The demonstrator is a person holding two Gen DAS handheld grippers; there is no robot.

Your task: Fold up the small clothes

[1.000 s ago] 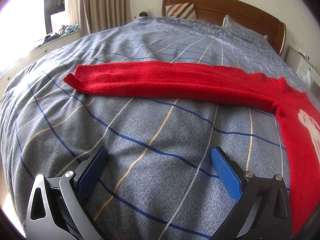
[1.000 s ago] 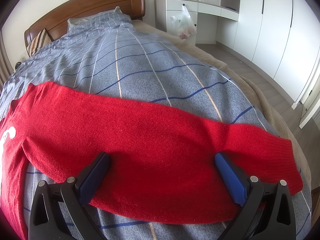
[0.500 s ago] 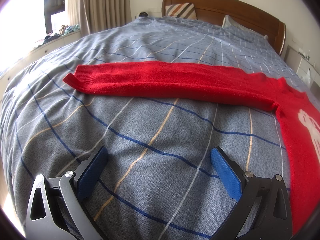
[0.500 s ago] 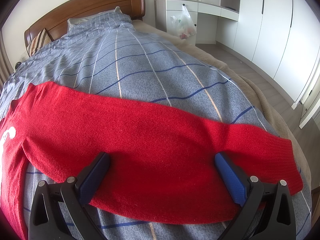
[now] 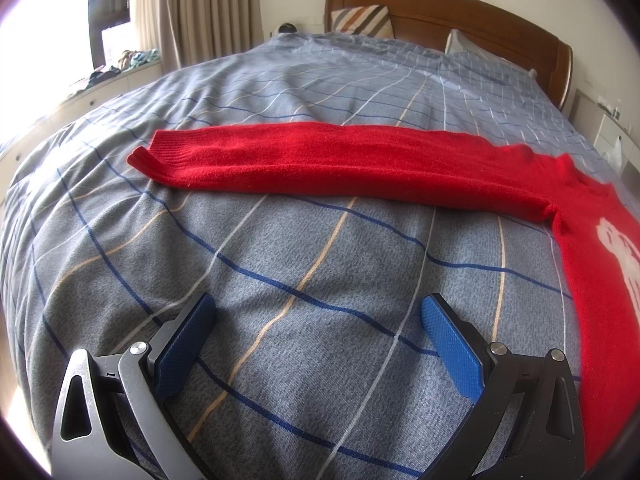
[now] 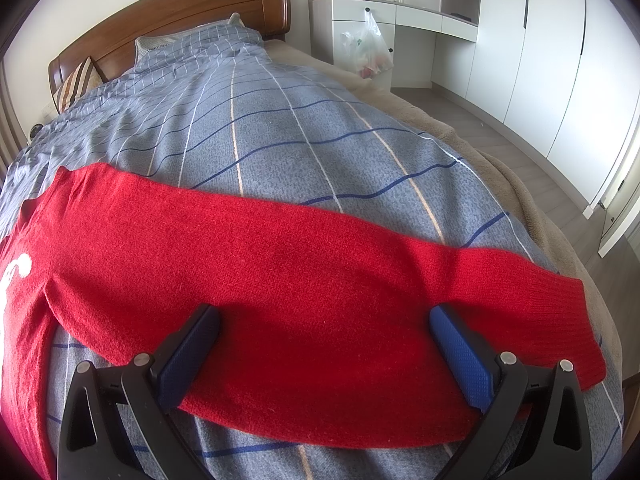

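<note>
Checked bedspread (image 5: 304, 280), red sweater (image 6: 280, 264), unreadable print

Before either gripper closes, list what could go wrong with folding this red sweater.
1. The right gripper is open over the middle of a sleeve; closing there may also pinch the plaid duvet beneath.
2. That sleeve's cuff lies near the bed's edge, so a tug could slide it off.
3. The left gripper is open over bare duvet, short of the other sleeve; closing now would likely grab only bedding.
</note>
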